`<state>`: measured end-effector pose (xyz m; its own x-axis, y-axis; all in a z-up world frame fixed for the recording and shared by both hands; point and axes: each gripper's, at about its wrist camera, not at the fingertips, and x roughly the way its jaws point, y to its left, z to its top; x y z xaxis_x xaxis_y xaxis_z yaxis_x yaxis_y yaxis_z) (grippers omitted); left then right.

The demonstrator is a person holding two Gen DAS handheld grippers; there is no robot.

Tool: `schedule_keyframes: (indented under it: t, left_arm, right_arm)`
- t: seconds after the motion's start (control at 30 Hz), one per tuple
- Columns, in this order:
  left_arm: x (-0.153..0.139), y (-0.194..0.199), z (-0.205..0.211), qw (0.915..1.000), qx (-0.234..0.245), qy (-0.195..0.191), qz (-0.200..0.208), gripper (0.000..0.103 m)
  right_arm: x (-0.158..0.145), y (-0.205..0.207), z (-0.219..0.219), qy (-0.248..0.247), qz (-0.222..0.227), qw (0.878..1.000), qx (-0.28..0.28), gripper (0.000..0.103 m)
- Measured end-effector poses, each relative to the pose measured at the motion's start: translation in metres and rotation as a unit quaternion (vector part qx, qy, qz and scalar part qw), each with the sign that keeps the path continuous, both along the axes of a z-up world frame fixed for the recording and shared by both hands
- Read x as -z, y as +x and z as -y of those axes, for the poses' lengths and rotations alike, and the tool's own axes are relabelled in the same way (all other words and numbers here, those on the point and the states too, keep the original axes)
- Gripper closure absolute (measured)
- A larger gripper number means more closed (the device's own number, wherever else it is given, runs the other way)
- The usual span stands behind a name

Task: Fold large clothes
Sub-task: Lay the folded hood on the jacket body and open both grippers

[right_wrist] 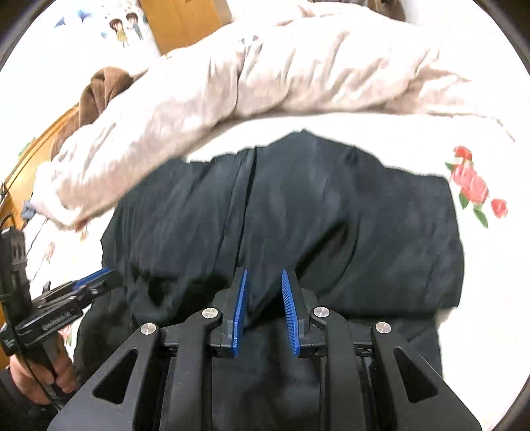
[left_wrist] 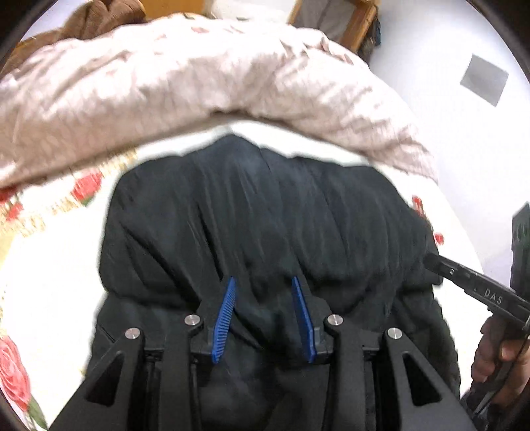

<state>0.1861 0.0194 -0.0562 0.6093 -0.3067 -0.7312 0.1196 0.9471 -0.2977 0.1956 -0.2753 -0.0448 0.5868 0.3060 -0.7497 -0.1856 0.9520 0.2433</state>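
Observation:
A large black garment (left_wrist: 265, 212) lies bunched on a white bed sheet with red roses (left_wrist: 49, 281); it also shows in the right wrist view (right_wrist: 331, 212). My left gripper (left_wrist: 264, 280) has a fold of the black cloth between its blue pads, jaws partly closed on it. My right gripper (right_wrist: 264, 272) likewise pinches a ridge of the black cloth at its near edge. The right gripper also shows at the garment's right edge in the left wrist view (left_wrist: 430, 262). The left gripper shows at the garment's left edge in the right wrist view (right_wrist: 102, 275).
A pale pink quilt (left_wrist: 185, 86) lies bunched across the bed just beyond the garment, also in the right wrist view (right_wrist: 265, 66). A brown blanket (right_wrist: 102, 89) sits behind it. Wooden furniture (right_wrist: 185, 23) and a white wall stand at the back.

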Motion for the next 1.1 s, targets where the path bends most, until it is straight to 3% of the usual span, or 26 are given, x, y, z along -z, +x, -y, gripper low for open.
schedule_keyframes:
  t: [0.07, 0.17, 0.23, 0.3, 0.47, 0.57, 0.73, 0.87, 0.97, 1.03, 1.1]
  left_arm:
    - [-0.009, 0.018, -0.013, 0.9997, -0.022, 0.004, 0.013, 0.065]
    - [-0.005, 0.049, -0.029, 0.9986, -0.048, 0.016, 0.016, 0.065]
    - [0.014, 0.067, -0.033, 0.9978, -0.059, 0.027, -0.01, 0.065]
    - [0.039, 0.073, -0.033, 0.9976, -0.058, 0.013, -0.035, 0.065]
    - [0.059, 0.065, -0.025, 0.9981, -0.05, 0.03, -0.019, 0.065]
    - [0.044, 0.066, -0.029, 0.9976, -0.056, 0.025, -0.031, 0.065]
    - [0.002, 0.062, -0.036, 0.9983, -0.053, 0.013, 0.021, 0.065]
    - [0.006, 0.079, -0.025, 0.9987, -0.043, 0.018, 0.019, 0.065]
    - [0.029, 0.083, -0.019, 0.9989, -0.04, 0.023, -0.004, 0.065]
    - [0.044, 0.082, -0.018, 0.9989, -0.04, 0.022, -0.014, 0.065]
    - [0.051, 0.081, -0.015, 0.9991, -0.036, 0.022, -0.011, 0.065]
  right_arm:
    - [-0.008, 0.02, 0.001, -0.003, 0.012, 1.0, 0.004, 0.081]
    - [0.004, 0.047, 0.008, -0.01, 0.002, 1.0, 0.015, 0.081]
    - [0.024, 0.061, 0.017, -0.018, -0.03, 0.999, 0.031, 0.081]
    - [0.047, 0.071, 0.021, -0.019, -0.053, 0.998, 0.037, 0.084]
    - [0.061, 0.071, 0.022, -0.024, -0.042, 0.998, 0.032, 0.084]
    - [0.048, 0.073, 0.021, -0.031, -0.048, 0.998, 0.033, 0.084]
    - [0.001, 0.059, 0.024, 0.005, 0.002, 0.999, 0.038, 0.082]
    - [-0.017, 0.055, -0.012, 0.032, 0.02, 0.999, -0.013, 0.082]
    - [0.004, 0.056, -0.045, 0.001, -0.001, 0.999, -0.054, 0.082]
    - [0.031, 0.062, -0.049, -0.014, -0.035, 0.998, -0.047, 0.083]
    - [0.053, 0.066, -0.039, 0.0, -0.037, 0.999, -0.036, 0.085]
